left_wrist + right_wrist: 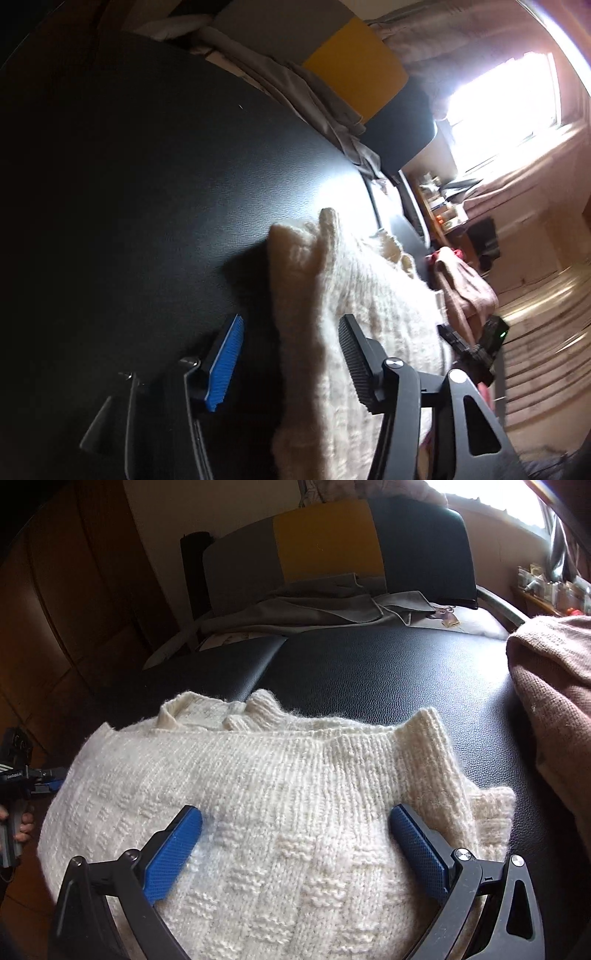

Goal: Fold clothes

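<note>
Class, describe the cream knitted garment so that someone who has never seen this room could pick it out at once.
Start at the black padded surface that fills the middle of the right wrist view. On its near part lies the cream knitted sweater, right ahead of the right gripper, whose jaws stand open. Its pale chunky knit and ribbed edge set it apart from the brown knit beside it and the grey cloth farther back.

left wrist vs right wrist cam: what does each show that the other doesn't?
Only the left wrist view: the bright window head-on, a cluttered shelf beneath it, and the open left hand-held gripper straddling the sweater's edge.

Only the right wrist view: the sweater's ribbed hem, the wooden cabinet, and the open right hand-held gripper above the knit.

Both: cream knit sweater on black padded surface, brown garment, grey cloth, yellow-and-black chair back.
</note>
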`<action>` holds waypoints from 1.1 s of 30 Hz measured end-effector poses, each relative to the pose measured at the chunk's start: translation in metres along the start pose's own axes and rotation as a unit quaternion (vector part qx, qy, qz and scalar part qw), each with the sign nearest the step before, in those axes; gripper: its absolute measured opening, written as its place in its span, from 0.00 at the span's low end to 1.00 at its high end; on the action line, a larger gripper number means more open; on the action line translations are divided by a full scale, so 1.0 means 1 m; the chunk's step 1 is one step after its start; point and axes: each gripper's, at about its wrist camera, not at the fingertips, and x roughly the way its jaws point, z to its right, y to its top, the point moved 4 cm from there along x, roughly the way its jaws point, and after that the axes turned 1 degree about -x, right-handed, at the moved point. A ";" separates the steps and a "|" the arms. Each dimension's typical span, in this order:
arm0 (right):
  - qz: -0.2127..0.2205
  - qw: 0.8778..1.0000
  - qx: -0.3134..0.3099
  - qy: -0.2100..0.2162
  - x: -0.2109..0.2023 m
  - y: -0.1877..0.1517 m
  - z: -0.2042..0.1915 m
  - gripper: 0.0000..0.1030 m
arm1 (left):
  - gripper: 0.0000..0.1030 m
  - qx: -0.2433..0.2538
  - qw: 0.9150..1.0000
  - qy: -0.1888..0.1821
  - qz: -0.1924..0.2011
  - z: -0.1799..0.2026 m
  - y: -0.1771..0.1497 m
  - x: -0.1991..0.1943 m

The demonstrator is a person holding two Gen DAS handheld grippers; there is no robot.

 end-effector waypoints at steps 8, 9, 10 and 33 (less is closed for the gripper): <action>0.001 1.000 -0.001 -0.001 0.000 -0.001 0.002 1.00 | 0.56 0.036 0.999 0.006 -0.022 0.016 0.017 0.030; 0.002 1.000 0.001 0.000 0.000 -0.001 0.002 1.00 | 0.55 0.047 0.998 0.014 -0.026 0.021 0.017 0.033; 0.003 1.000 0.002 0.002 0.000 0.000 0.003 1.00 | 0.48 0.056 0.998 0.026 -0.027 0.024 0.015 0.034; -0.194 0.947 -0.208 0.152 -0.032 -0.019 -0.046 1.00 | 0.14 0.070 0.987 0.146 -0.011 0.028 0.055 -0.032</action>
